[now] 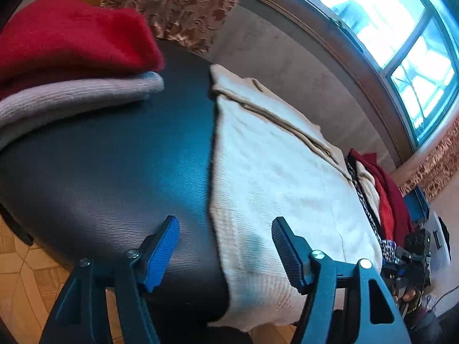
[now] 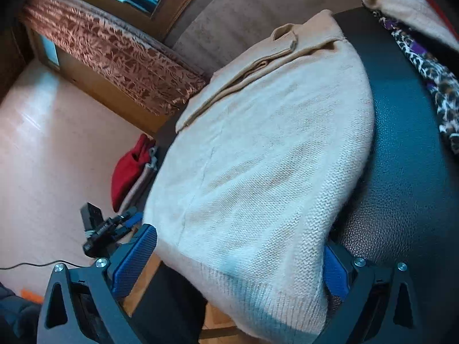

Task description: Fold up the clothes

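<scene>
**Insp:** Your left gripper (image 1: 226,250) – jaws spread wide, nothing between them. It sits at the near edge of the black table (image 1: 114,157), straddling the left edge of the cream sweater (image 1: 272,177).

**Op:** And the right?

**Insp:** Your right gripper (image 2: 238,261) – jaws apart too, released. The sweater's ribbed hem (image 2: 275,301) hangs over the table's near edge, between the blue pads (image 2: 134,261). Can't tell if either pad touches the knit.

**Op:** Where's the sweater lying?

**Insp:** Flat on the table, folded lengthwise, w/ a tan sleeve (image 2: 258,66) laid along the far part. Left of it, apart: folded stack, red knit (image 1: 71,34) on top of grey knit (image 1: 80,97). Right of it: loose pile (image 1: 378,189) – red, cream, leopard-print cloth (image 2: 430,86).

**Op:** Background?

**Insp:** Window (image 1: 396,28), patterned sofa (image 2: 114,57).
</scene>
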Demonstrator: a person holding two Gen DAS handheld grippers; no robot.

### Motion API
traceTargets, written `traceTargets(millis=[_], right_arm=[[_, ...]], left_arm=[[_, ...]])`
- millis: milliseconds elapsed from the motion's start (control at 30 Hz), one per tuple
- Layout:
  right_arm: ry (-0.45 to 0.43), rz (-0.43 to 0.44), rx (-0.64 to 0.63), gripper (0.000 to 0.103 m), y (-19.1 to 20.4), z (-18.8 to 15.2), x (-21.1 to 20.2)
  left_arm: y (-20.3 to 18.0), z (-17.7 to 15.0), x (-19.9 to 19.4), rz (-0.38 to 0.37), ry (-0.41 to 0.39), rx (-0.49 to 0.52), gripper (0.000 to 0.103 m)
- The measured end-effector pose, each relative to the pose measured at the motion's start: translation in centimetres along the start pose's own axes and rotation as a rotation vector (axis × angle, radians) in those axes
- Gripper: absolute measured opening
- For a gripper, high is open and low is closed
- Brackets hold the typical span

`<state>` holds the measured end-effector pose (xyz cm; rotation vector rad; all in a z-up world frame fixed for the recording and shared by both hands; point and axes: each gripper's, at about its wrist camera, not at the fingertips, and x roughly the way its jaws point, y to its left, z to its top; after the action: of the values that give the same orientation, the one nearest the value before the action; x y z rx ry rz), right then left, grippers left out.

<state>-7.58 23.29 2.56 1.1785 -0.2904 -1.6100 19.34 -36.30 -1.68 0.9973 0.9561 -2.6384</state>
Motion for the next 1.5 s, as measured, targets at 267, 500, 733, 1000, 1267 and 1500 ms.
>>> traceTargets(millis=[267, 500, 733, 1000, 1267, 1500], right_arm=[[-0.016, -0.039, -0.045, 0.103, 0.3, -0.6, -0.1], [-0.019, -0.066, -0.059, 0.086, -0.1, -0.3, 0.1], [0.002, -0.083, -0.084, 0.089, -0.1, -0.3, 0.1], [0.032, -0.070, 0.011, 0.009, -1.6, -1.5, -0.1], [0.022, 0.022, 0.124, 0.009, -1.6, -6.0, -2.1], [-0.006, 0.186, 0.169, 0.009, 1.0, -8.2, -4.6]], left_arm=[[-2.0, -0.5, 1.2, -0.078, 0.074, 0.005, 0.062], [-3.3, 1.1, 3.6, -0.080, 0.100, -0.017, 0.061], [-2.5, 0.7, 3.3, -0.127, 0.119, -0.069, 0.058], [-2.7, -0.1, 3.4, -0.024, 0.149, -0.044, 0.005], [-3.4, -4.6, -0.7, -0.140, 0.210, -0.034, 0.005], [-4.5, -4.7, -5.8, -0.389, 0.147, -0.084, 0.005]])
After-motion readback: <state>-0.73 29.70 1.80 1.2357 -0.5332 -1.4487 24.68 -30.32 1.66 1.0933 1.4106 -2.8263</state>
